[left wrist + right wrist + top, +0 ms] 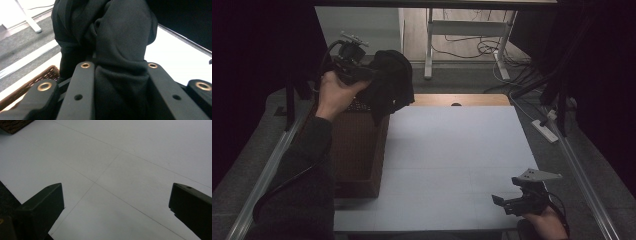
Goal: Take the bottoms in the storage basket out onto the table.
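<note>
Hanging above the brown wicker basket (362,150) at the counter's (452,165) left edge, a black garment (388,85) is clamped between the jaws of the left tool (119,66). The right tool (117,202) is held open, empty, above the near right corner.

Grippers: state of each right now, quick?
Left gripper: shut on the black cloth, held up over the wicker basket.
Right gripper: open, nothing between its jaws, over the white table.
</note>
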Tool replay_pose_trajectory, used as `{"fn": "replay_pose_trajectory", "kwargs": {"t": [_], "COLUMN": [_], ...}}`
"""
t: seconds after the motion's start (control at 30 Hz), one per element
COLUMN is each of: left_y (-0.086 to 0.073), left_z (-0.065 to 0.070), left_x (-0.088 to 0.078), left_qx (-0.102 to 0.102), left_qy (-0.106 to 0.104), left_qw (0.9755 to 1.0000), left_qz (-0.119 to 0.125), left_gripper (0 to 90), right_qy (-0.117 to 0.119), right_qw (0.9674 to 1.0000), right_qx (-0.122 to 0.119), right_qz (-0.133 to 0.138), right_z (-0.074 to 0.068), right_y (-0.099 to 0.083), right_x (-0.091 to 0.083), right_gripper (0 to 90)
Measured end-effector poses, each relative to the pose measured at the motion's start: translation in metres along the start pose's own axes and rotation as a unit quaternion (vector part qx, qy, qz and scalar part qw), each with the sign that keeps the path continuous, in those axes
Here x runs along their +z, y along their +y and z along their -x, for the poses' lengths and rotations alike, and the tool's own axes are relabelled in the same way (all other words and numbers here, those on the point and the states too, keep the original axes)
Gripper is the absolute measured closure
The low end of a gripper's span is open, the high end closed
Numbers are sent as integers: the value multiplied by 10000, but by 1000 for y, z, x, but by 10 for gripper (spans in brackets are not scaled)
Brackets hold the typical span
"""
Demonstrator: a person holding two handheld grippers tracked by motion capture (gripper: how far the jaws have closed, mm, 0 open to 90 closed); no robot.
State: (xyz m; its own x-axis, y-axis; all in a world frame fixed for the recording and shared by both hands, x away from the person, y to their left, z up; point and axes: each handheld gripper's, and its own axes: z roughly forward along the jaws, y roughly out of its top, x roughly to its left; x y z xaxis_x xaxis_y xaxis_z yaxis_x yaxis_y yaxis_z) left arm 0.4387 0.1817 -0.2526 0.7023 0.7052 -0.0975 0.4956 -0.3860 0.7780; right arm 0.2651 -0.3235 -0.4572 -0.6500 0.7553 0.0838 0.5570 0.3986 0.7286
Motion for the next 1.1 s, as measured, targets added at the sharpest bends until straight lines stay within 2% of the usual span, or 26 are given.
{"fn": "replay_pose_trajectory", "kwargs": {"t": [0.3,0.5,0.63,1.1], "left_y": [13,22,26,28], "left_z": [24,43,53,79], "left_x": [11,17,21,43], "left_qx": [228,474,569,896], "left_qy": [-255,-427,-543,-721], "left_qw": [9994,9980,9969,9932], "left_qz": [37,11,20,-159], "left_gripper": [738,738,738,736], "right_qy": [0,2,-8,3], "right_qw": [10000,10000,10000,10000], "right_qx": [0,-1,-7,-8], "right_qz": [4,6,11,41], "right_z": [0,0,0,0], "right_y": [0,0,0,0], "right_x": [0,0,0,-1], "right_gripper": [3,3,3,3]}}
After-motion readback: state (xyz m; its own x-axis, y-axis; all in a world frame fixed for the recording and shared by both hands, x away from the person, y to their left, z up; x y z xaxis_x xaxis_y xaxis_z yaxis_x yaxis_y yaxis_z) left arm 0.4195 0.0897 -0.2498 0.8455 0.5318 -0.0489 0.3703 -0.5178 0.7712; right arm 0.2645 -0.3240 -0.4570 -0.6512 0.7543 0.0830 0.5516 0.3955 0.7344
